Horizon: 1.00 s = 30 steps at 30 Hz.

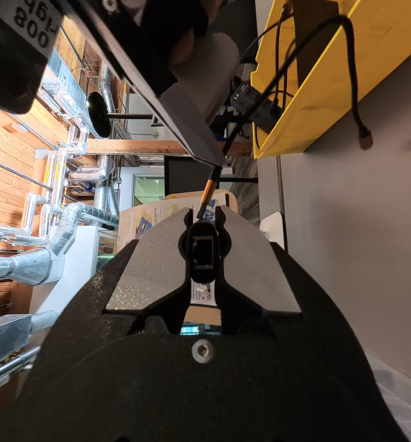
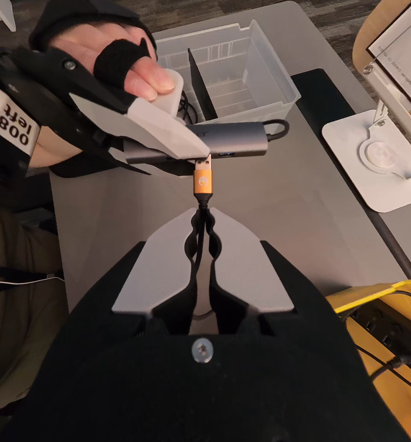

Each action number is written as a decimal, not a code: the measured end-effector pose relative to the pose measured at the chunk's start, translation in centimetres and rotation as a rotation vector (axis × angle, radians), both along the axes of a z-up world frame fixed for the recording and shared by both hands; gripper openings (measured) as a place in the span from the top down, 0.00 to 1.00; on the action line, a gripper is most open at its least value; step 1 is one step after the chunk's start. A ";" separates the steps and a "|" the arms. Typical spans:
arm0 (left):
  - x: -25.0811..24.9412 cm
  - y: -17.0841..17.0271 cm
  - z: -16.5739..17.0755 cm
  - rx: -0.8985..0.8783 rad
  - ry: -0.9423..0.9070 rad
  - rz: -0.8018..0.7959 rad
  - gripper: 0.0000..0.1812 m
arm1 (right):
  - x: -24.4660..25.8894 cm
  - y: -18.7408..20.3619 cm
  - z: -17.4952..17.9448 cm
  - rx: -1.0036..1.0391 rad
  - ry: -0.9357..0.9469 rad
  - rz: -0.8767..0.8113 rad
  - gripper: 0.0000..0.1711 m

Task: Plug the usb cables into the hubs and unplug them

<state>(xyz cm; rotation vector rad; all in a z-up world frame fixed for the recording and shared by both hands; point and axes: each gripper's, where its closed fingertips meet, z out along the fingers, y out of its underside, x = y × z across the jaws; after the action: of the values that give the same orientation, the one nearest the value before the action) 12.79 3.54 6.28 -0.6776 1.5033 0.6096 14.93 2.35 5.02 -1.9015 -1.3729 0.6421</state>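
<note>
Right gripper (image 2: 202, 211) clenched on the black cable just behind its orange USB plug (image 2: 202, 183); left gripper (image 1: 202, 212) clamped on the grey hub (image 2: 238, 141).

Plug's bare metal tip sits at the hub's front edge, beside a blue port; whether it is seated I cannot tell. Hub is held above the grey table (image 2: 128, 215). In the left wrist view its end socket faces the camera between the fingers. Beyond: clear divided bin (image 2: 259, 71). Yellow bin (image 2: 367, 382) with more cables sits to the right.
</note>
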 end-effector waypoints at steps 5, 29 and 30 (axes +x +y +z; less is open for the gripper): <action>-0.2 -0.1 0.9 -0.025 -0.065 -0.013 0.91 | 0.1 -0.4 0.4 -0.002 0.019 0.021 0.97; -7.1 -6.6 10.6 -0.093 -0.425 -0.333 0.91 | -8.1 3.5 -19.3 -0.448 -0.187 -0.074 0.97; -7.2 -6.9 10.7 -0.087 -0.422 -0.341 0.91 | -8.3 3.4 -20.0 -0.444 -0.199 -0.074 0.97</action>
<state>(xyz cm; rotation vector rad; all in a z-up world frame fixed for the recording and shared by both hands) 5.58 -3.38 16.99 -0.5570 1.2133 0.1283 6.59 5.77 -15.02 -2.4116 -1.3536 0.7873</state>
